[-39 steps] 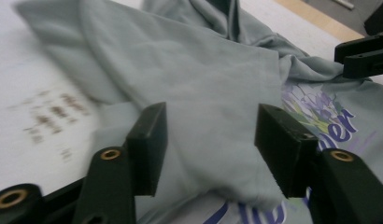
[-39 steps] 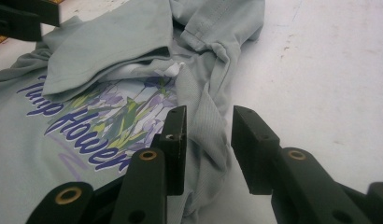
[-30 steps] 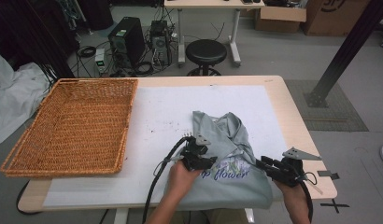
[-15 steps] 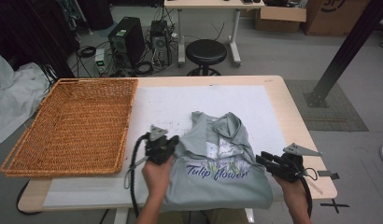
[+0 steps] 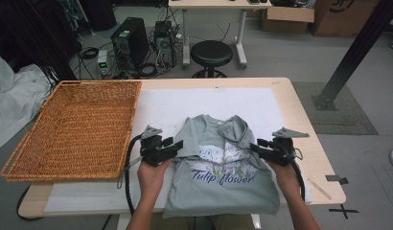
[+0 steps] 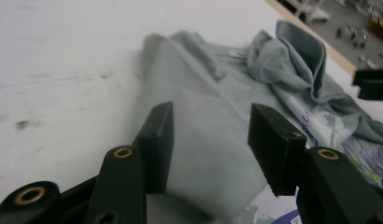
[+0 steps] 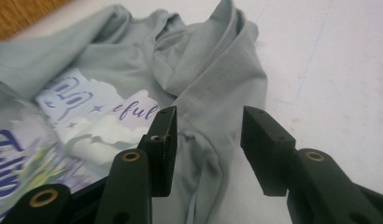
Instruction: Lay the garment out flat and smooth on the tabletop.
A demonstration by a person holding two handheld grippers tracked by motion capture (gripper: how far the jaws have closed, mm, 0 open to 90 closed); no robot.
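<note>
Left gripper (image 5: 171, 145) fingers just opened, shifted onto t-shirt (image 5: 223, 172) left flank; right gripper (image 5: 258, 146) also opening. Both released, cloth lying between fingers on worktop (image 5: 161, 108). Next fold likely starting.

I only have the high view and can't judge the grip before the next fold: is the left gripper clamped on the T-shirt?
Observer: No. The left gripper has its jaws apart. They have just been opening, and the grey T-shirt lies beyond the gap, not pinched.
Operator: And the right one?
Observer: The right gripper has also just been opening. Its jaws stand apart over the stitched sleeve hem, pressing nothing.
Operator: Is that sleeve lying flat?
Observer: No. The right gripper view shows it bunched into raised folds above the print.
</note>
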